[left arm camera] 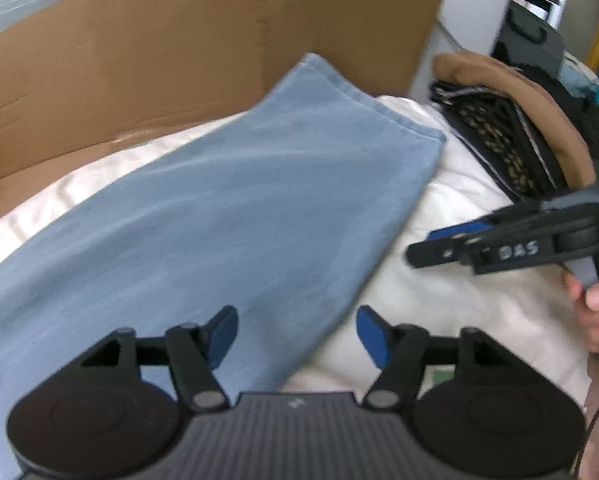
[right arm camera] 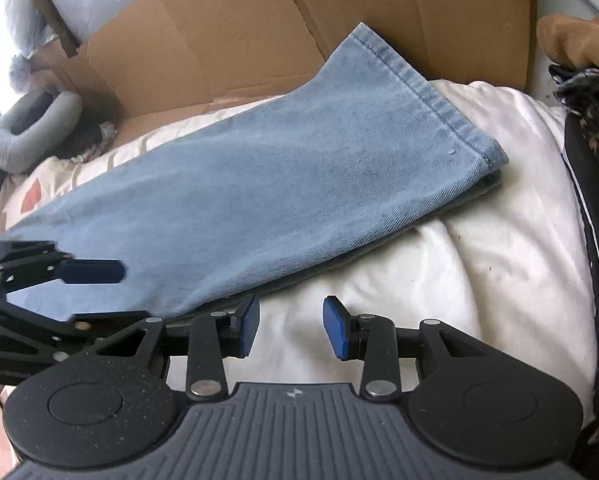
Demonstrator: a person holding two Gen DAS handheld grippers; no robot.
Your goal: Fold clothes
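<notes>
Light blue jeans (left arm camera: 219,208) (right arm camera: 299,168) lie folded lengthwise on white bedding (left arm camera: 479,300) (right arm camera: 479,240), hem toward the upper right. My left gripper (left arm camera: 297,328) is open just above the denim near its lower edge, pads not touching it. In the right wrist view one finger of the left gripper (right arm camera: 95,272) reaches in from the left over the jeans. My right gripper (right arm camera: 291,320) is open with nothing between its blue pads, hovering over the bedding just beside the jeans' lower edge. The right gripper (left arm camera: 439,248) shows side-on, held by a hand (left arm camera: 595,312).
A flattened cardboard box (left arm camera: 139,60) (right arm camera: 259,20) stands behind the jeans. A stack of folded clothes, brown and dark patterned (left arm camera: 499,140) (right arm camera: 595,140), sits at the right. A grey neck pillow (right arm camera: 31,132) lies at the far left.
</notes>
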